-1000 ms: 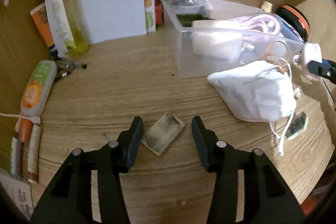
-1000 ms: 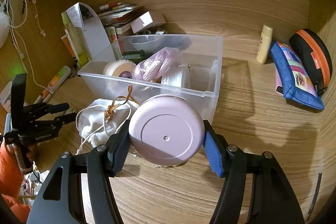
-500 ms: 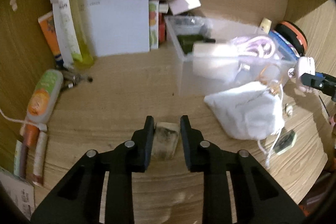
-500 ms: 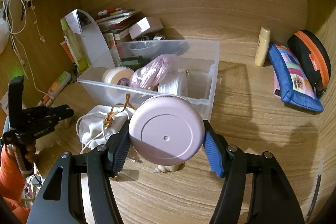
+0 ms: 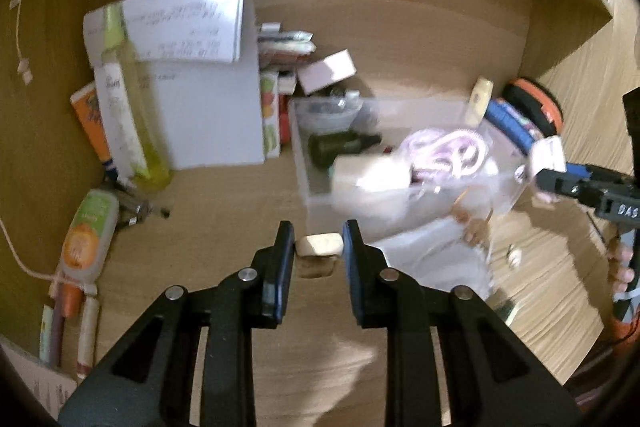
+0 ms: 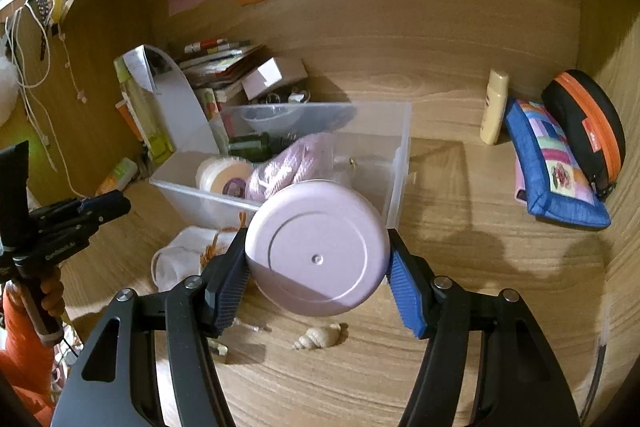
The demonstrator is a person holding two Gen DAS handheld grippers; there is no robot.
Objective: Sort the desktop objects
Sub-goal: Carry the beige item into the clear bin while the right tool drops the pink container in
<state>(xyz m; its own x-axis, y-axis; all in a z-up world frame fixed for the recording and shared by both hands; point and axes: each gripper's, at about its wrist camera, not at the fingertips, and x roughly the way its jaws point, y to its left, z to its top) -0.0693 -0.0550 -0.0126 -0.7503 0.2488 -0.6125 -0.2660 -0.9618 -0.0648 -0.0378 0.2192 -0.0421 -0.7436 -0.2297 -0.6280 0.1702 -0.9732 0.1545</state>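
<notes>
Left claw [image 5: 319,246] is clamped on a small tan block [image 5: 321,245], lifted clear of the desk [image 5: 224,227]; I see its shadow on the wood just under it. Both fingers press the block's 2 short ends. My left view is blurred, so I cannot make out the block's surface.

Right claw [image 6: 318,259] grips a round pink tin [image 6: 316,251] by its sides, flat face toward the camera, held above the desk and in front of the clear bin's [image 6: 400,155] near right corner. The tin hides part of the bin wall.

Inside the bin I see a tape roll [image 6: 224,177], a pink cord bundle [image 6: 288,163] and a dark green bottle [image 6: 252,145]. A white pouch [image 6: 184,255] lies on the desk against the bin's front, left of the tin. A small shell [image 6: 320,337] sits on the wood below the tin. Against the right wall lean a blue pouch [image 6: 552,171] and a black case [image 6: 588,123] with an orange zip.
</notes>
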